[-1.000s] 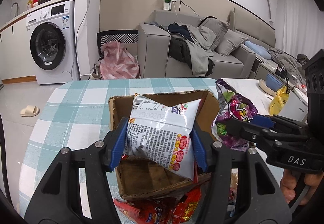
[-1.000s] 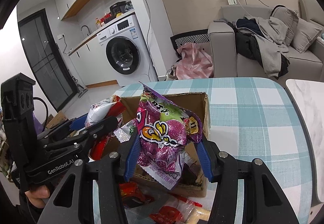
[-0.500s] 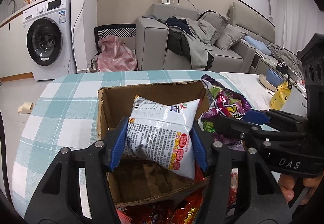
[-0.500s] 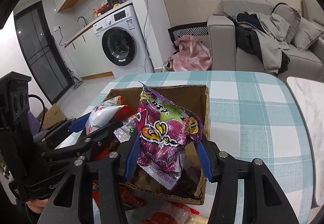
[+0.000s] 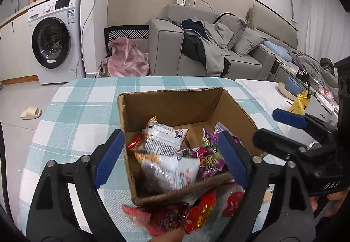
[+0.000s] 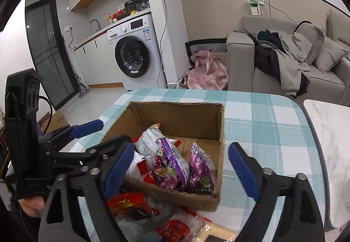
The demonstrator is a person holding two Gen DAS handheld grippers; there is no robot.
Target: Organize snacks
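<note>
An open cardboard box stands on the checked tablecloth. In it lie a white snack bag, a purple snack bag and other packets. My left gripper is open and empty over the box's near left side; it also shows in the right wrist view. My right gripper is open and empty over the box's near edge; it also shows in the left wrist view. Red snack packets lie on the table in front of the box.
The round table with the teal checked cloth ends close behind the box. A white marble table adjoins at the right, with a yellow bag and bowls on it. A washing machine and sofa stand behind.
Both grippers have opened. The white bag and the purple bag have dropped from them into the box. Both grippers sit a little further back from the box.
</note>
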